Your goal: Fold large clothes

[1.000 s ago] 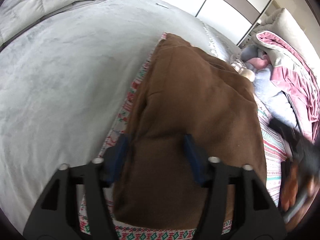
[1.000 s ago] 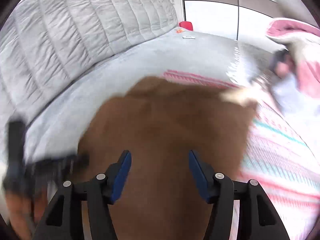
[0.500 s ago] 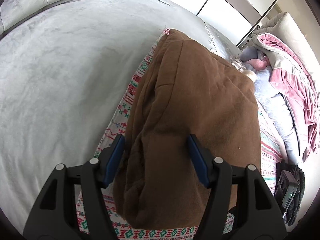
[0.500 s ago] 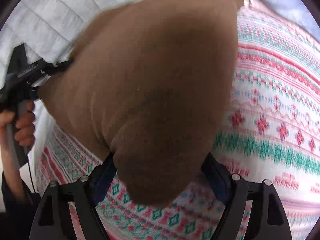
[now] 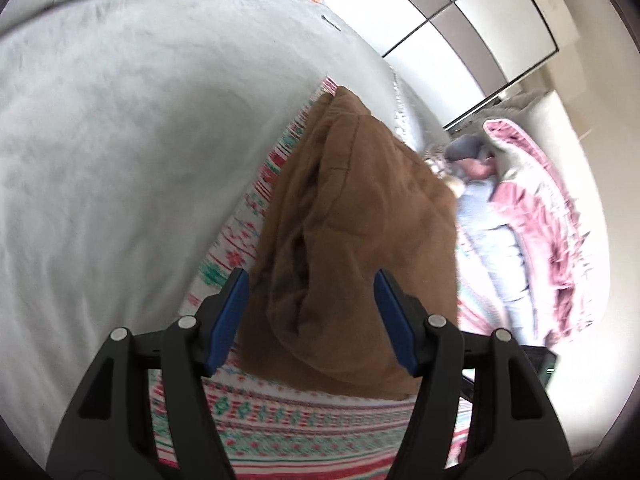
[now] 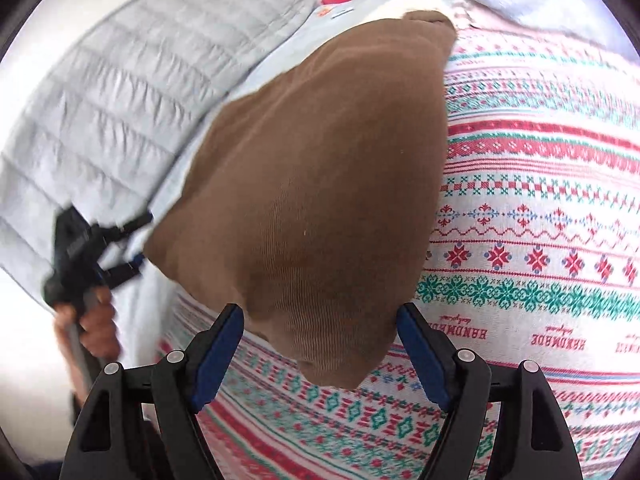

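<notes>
One brown garment (image 5: 360, 232) is seen already doubled into a thick bundle, laid on the patterned blanket (image 6: 540, 208) over the bed (image 5: 120, 160); squaring-up likely left. Left hand-held gripper (image 5: 310, 320) and right hand-held gripper (image 6: 320, 350) are both spread wide, nothing pinched

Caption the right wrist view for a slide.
Open right gripper over a folded brown garment on a patterned cloth.

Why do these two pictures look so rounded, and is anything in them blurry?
Both are fisheye views, so straight edges bow and the corners go dark. Left wrist view: the brown garment is fairly sharp, while the pink bedding at right smears. Right wrist view: the patterned cloth reads crisply, but the left gripper is motion-blurred.
</notes>
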The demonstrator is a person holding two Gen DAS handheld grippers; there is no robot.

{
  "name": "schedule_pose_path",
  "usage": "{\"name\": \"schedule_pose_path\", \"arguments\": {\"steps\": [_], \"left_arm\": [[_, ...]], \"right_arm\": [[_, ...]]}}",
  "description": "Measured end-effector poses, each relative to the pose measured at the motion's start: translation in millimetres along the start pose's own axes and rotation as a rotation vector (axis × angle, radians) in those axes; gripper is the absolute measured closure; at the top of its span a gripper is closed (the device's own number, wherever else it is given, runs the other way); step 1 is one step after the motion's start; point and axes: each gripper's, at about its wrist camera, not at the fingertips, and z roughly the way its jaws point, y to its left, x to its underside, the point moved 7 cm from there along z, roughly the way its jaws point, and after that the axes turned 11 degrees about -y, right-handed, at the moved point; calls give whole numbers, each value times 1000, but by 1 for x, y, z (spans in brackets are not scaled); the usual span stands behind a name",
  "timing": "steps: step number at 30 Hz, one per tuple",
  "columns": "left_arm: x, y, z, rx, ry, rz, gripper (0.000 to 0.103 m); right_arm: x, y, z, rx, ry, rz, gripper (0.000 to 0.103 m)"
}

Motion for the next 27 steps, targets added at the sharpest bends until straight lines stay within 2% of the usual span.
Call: {"name": "schedule_pose_path", "arguments": {"steps": [2, 4, 6, 9, 11, 17, 19, 27], "left_arm": [[5, 2, 6, 40, 43, -59, 37], [10, 7, 9, 10, 61, -66, 37], [13, 10, 12, -44, 58, -40, 32], [19, 11, 11, -33, 59, -67, 29], [28, 9, 17, -24, 90, -67, 26], [46, 9, 32, -93, 130, -39, 18], [50, 7, 35, -91, 141, -44, 17], [50, 6, 38, -110, 122, -11, 16]], "right_arm": [[-4, -6, -4, -3, -9, 8, 23], [-6, -10, -9, -7, -10, 4, 23], [-6, -10, -9, -4, -9, -1, 23], [-3, -6, -5, -3, -4, 2, 23], [4, 1, 3, -5, -2, 15, 23], [3, -13, 6, -23, -1, 96, 23], [5, -22, 8, -10, 5, 112, 23], [6, -31, 6, -19, 7, 138, 23]]}}
